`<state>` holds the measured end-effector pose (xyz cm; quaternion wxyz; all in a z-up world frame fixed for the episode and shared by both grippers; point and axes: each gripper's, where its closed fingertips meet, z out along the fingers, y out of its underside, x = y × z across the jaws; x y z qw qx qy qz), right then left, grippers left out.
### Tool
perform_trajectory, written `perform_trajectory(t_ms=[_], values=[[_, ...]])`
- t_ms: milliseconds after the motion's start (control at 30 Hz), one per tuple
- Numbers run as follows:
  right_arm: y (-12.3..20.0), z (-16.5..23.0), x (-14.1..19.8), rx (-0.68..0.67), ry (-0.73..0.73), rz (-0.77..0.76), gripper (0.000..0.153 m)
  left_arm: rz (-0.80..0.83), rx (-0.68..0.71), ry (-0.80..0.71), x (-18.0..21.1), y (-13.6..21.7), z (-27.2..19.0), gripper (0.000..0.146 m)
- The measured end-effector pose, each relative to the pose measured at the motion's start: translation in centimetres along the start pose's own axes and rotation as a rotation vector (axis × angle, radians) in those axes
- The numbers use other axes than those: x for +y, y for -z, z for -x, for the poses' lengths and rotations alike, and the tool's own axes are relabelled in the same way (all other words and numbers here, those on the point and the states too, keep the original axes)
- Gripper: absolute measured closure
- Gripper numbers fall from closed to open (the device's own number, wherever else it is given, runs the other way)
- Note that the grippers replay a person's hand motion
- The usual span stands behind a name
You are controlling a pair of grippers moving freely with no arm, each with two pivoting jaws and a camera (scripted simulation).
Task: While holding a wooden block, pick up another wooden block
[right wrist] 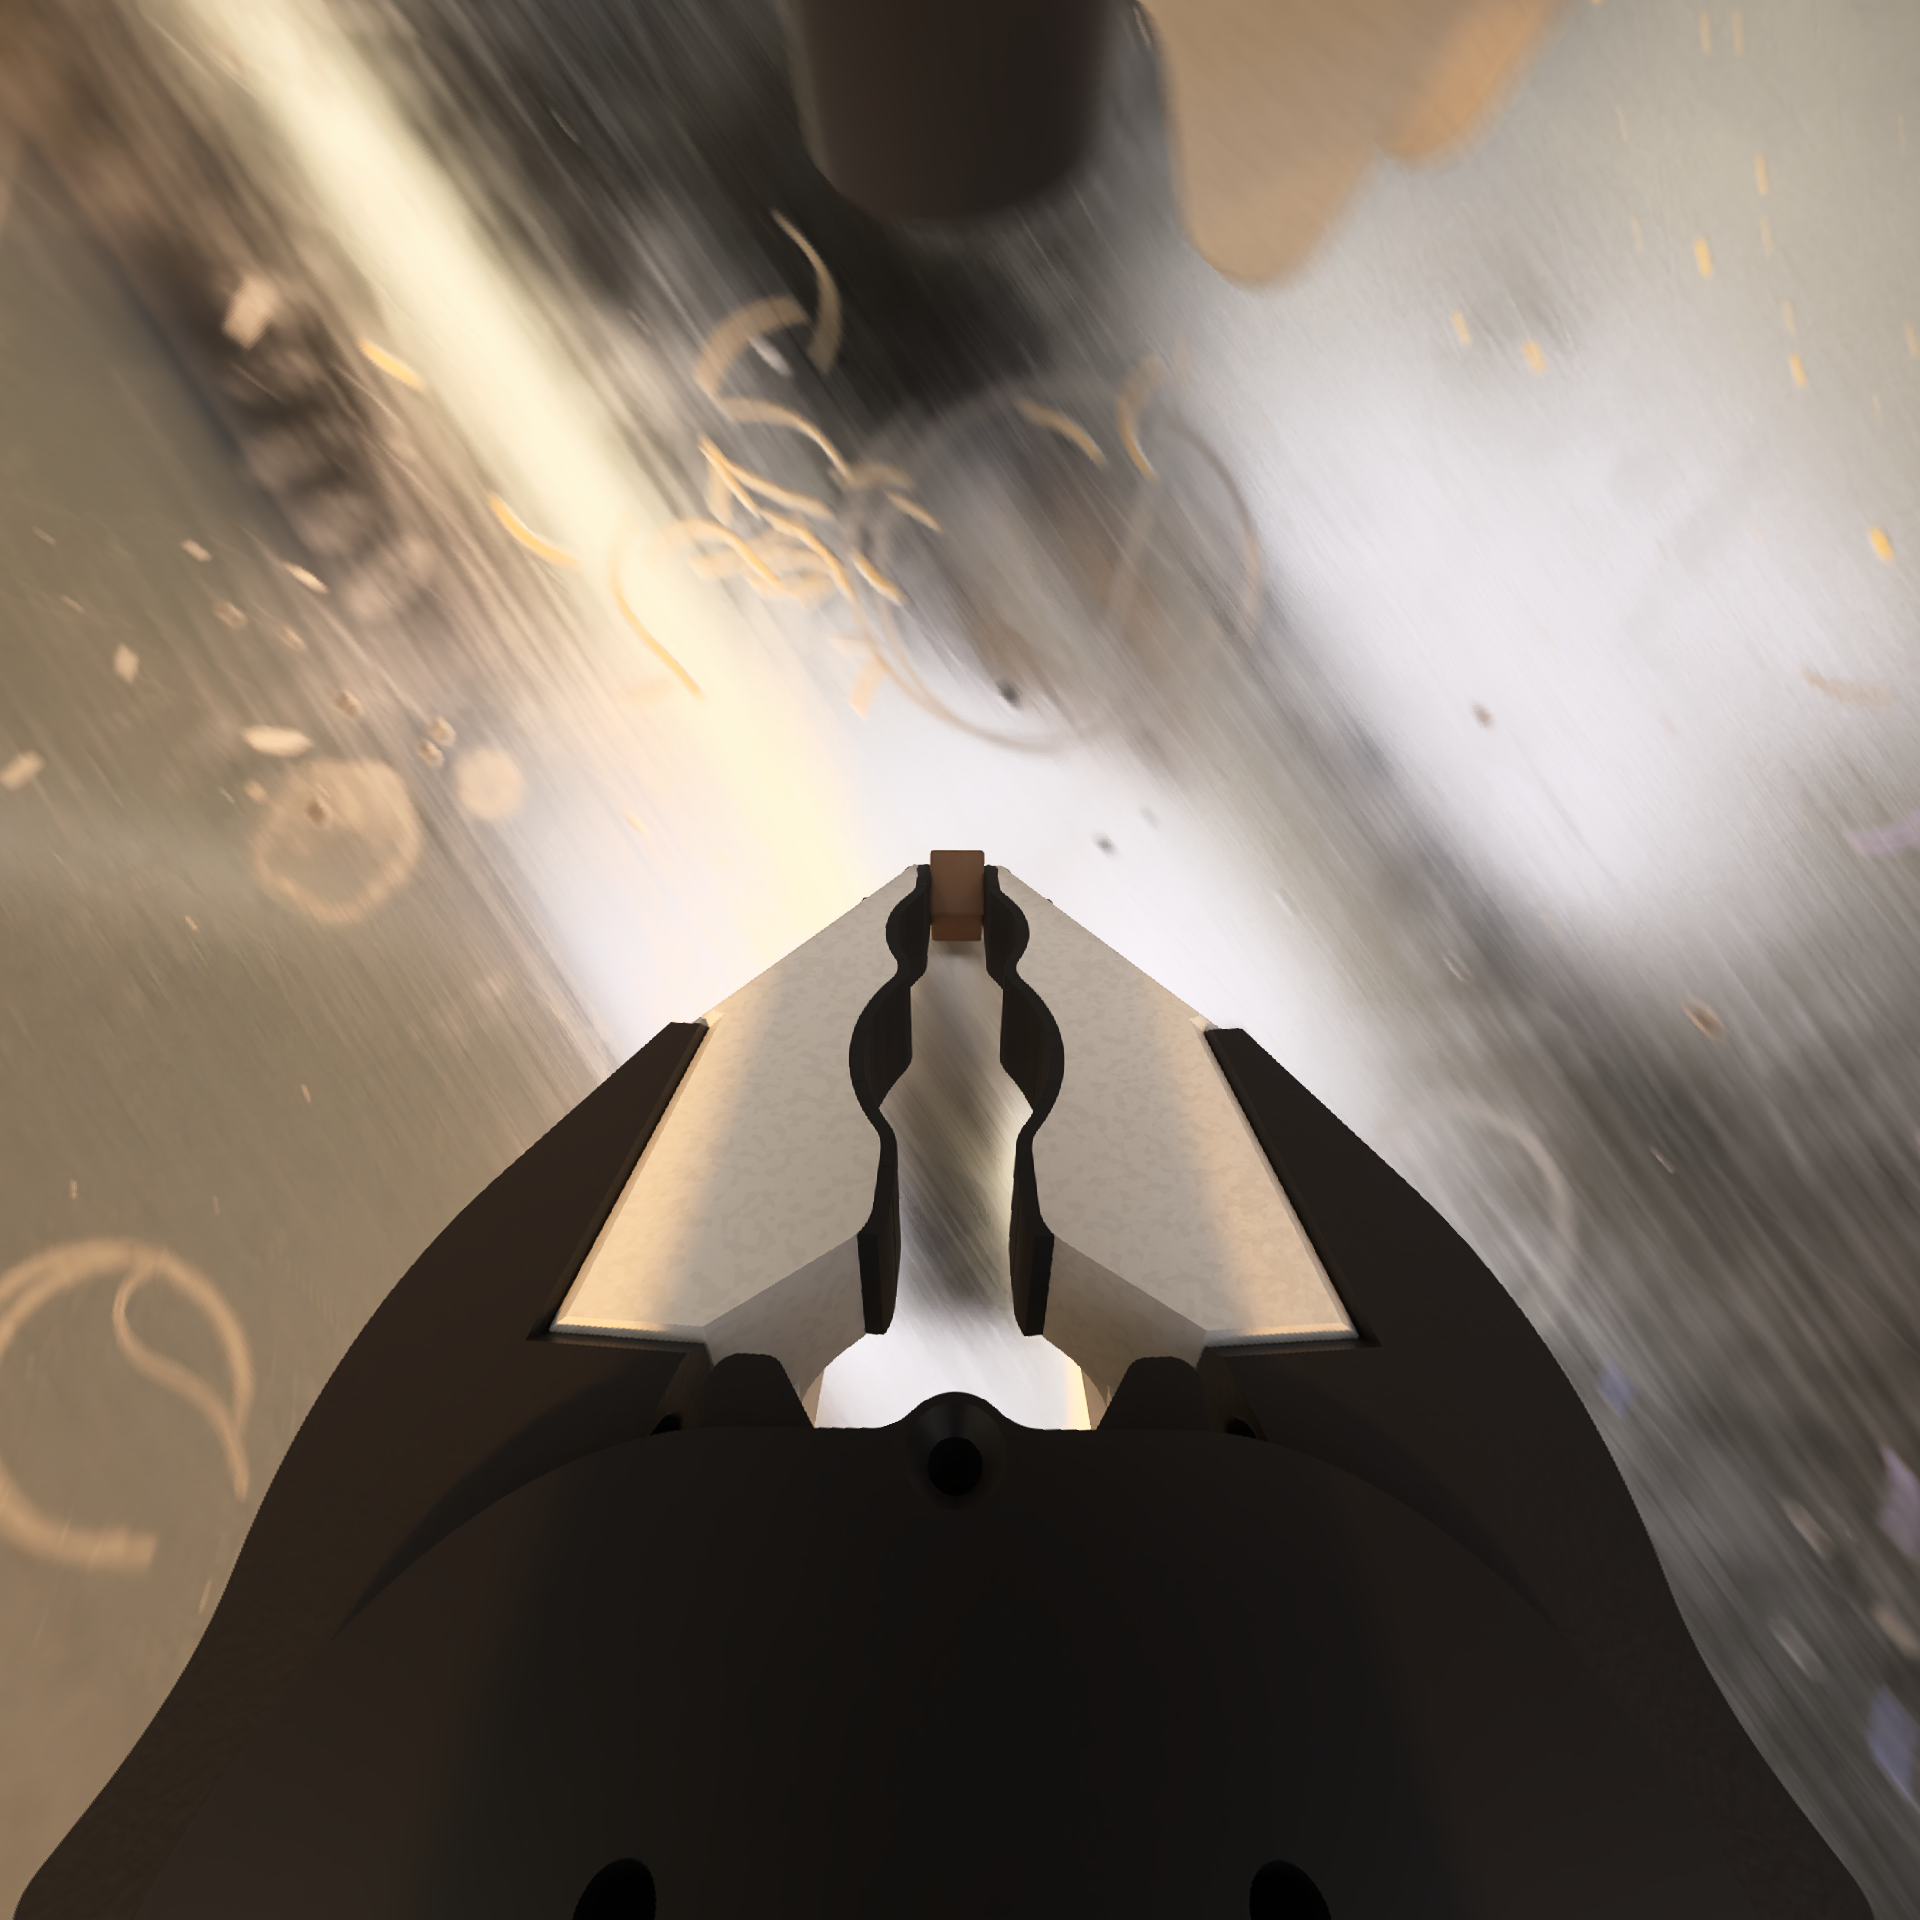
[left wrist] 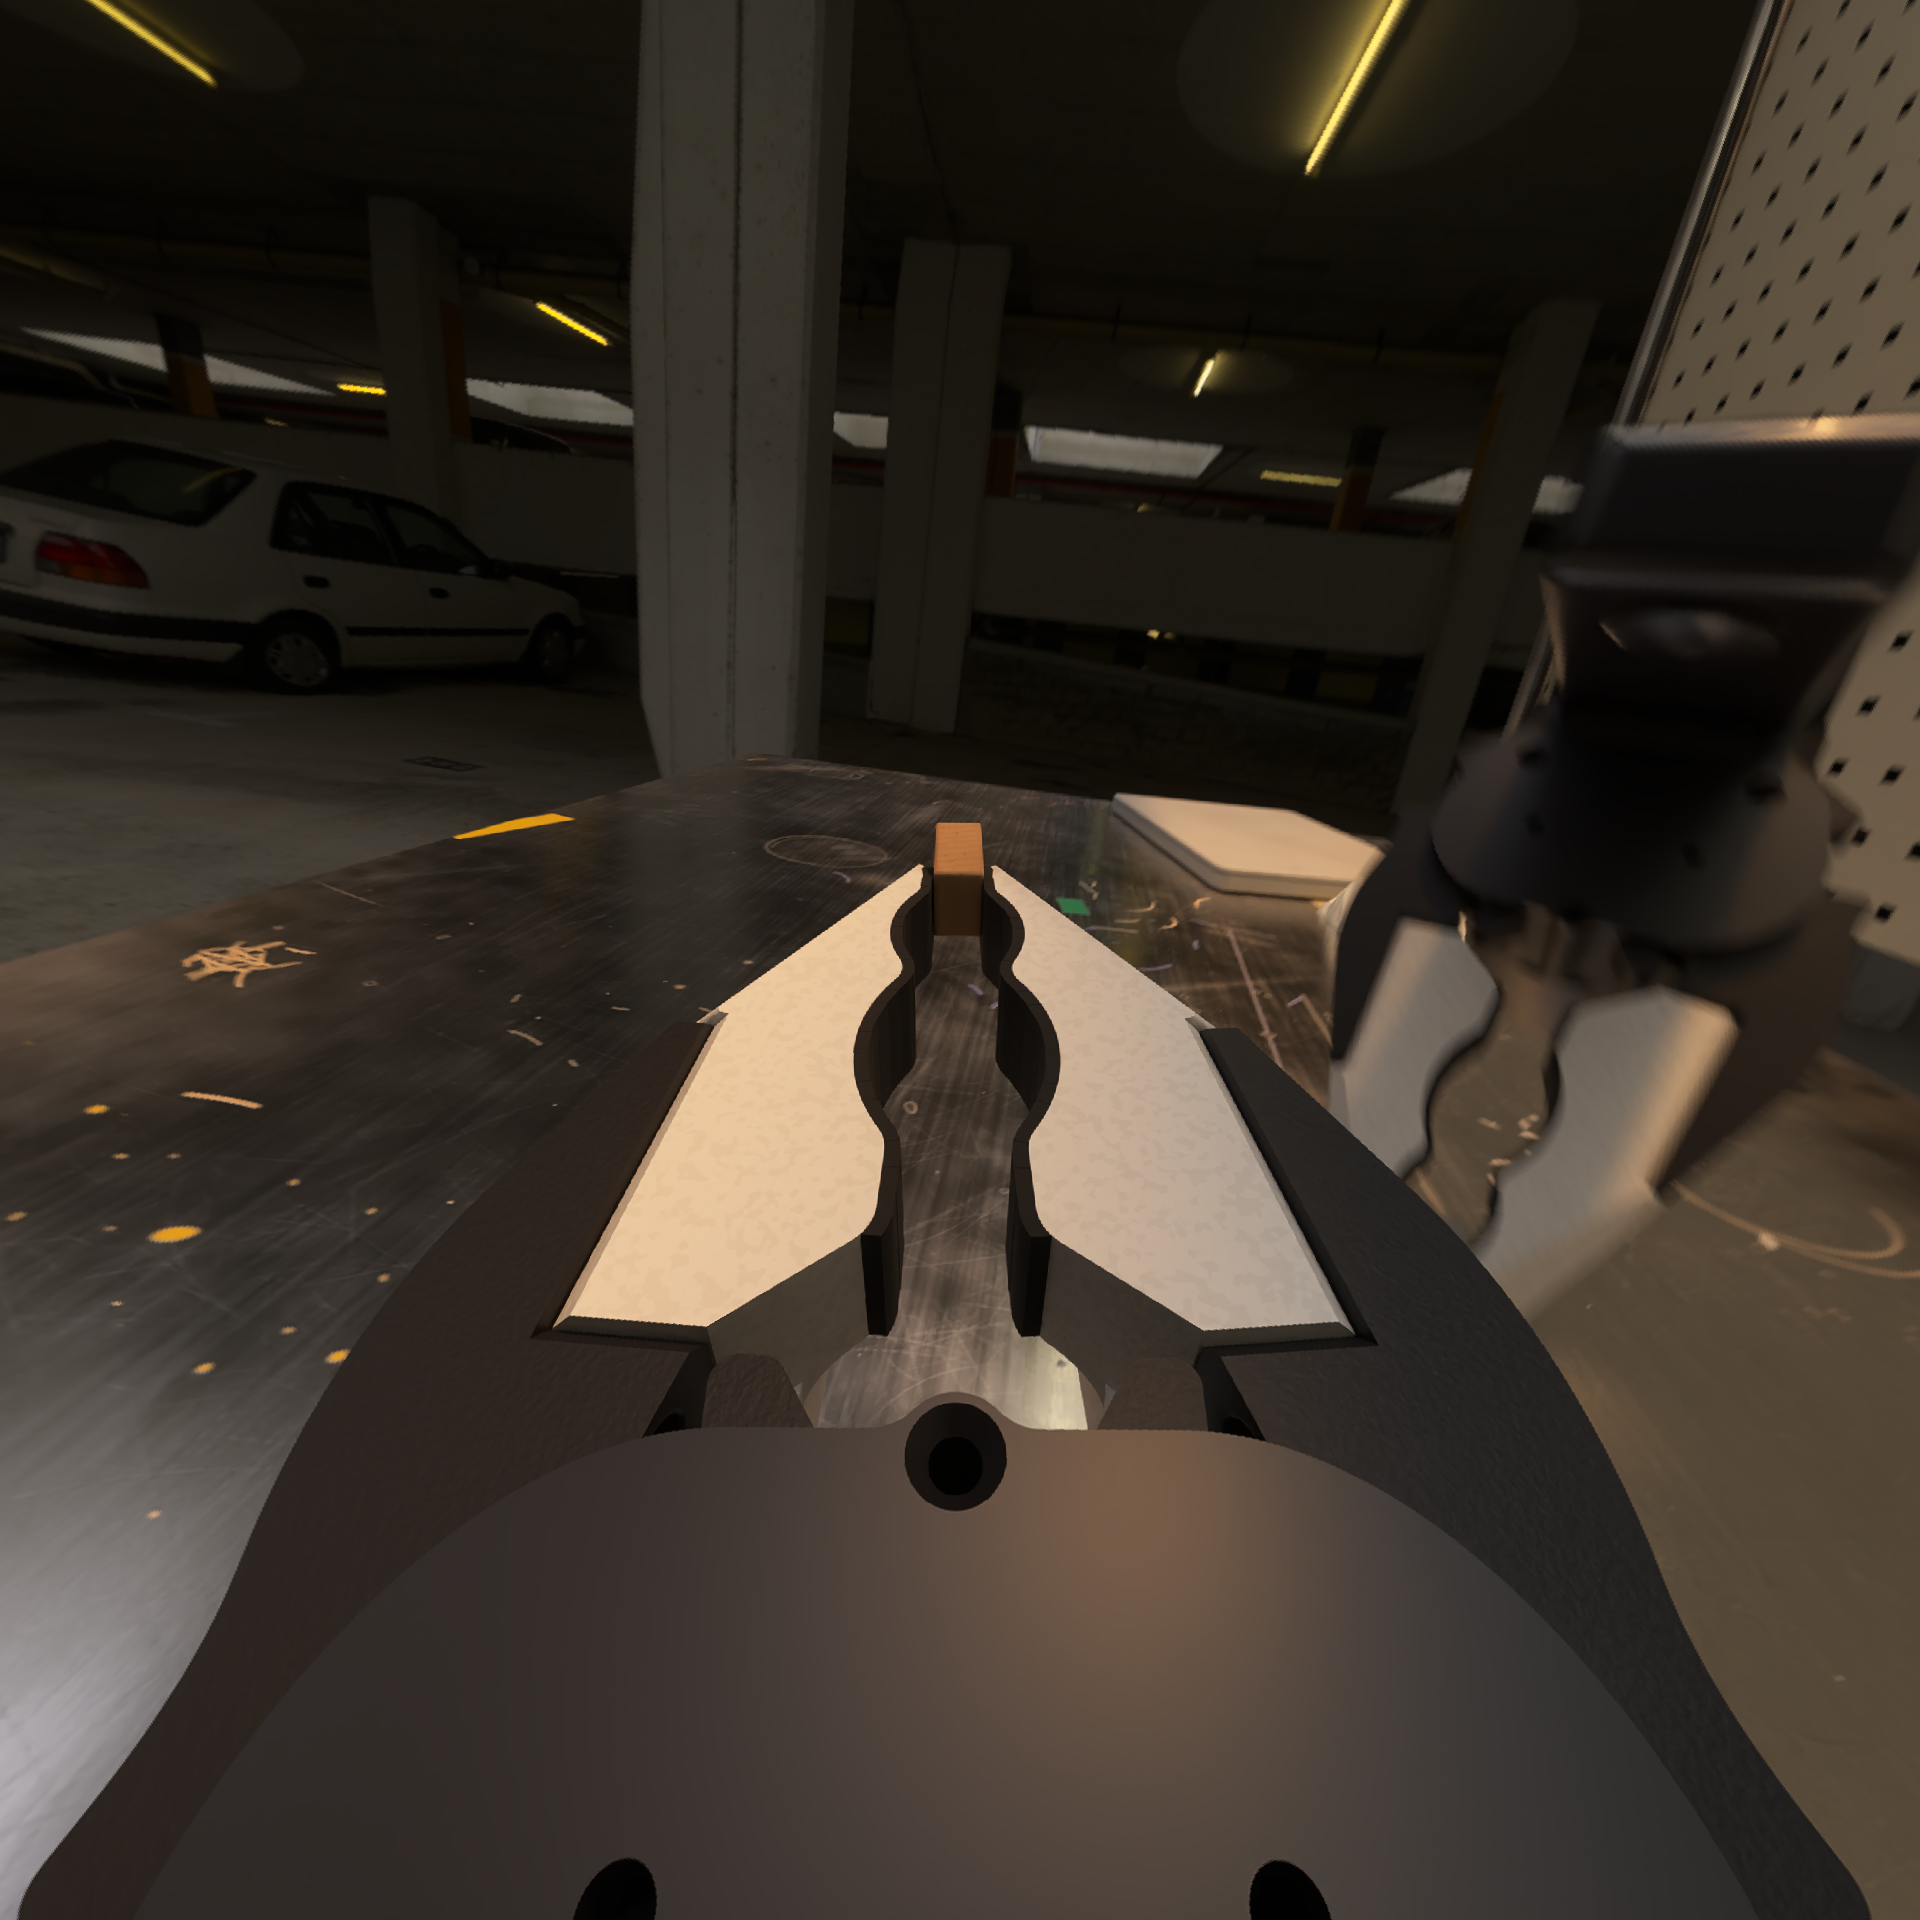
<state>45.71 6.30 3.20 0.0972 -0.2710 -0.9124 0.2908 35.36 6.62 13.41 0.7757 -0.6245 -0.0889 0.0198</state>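
My left gripper (left wrist: 958, 883) is shut on a small orange-brown wooden block (left wrist: 957, 878), pinched at the fingertips and held above the dark scratched table (left wrist: 416, 1039). My right gripper (right wrist: 956, 896) is shut on a second small wooden block (right wrist: 955, 891), also pinched at the fingertips, pointing down at the shiny table (right wrist: 1455, 727). The right gripper also shows in the left wrist view (left wrist: 1507, 1101), close on the right and angled downward; its block is hidden there.
A flat white slab (left wrist: 1242, 840) lies on the table at the far right. A pale pegboard wall (left wrist: 1808, 239) stands on the right. A small green mark (left wrist: 1073, 906) and scattered pale shavings (right wrist: 790, 520) lie on the table. Concrete pillars and a white car stand beyond.
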Motion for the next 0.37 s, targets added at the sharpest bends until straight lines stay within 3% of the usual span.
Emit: perform_trajectory(t_ms=[233,367], values=[[4.2,-5.3,6.3,0.053,-0.048,0.574,0.144,0.113,-0.015,-0.165,1.3,-0.4,-0.3,0.139],[4.3,-5.8,8.0,0.035,0.005,0.747,0.144,0.171,-0.010,-0.224,2.1,-0.6,-0.6,0.139]])
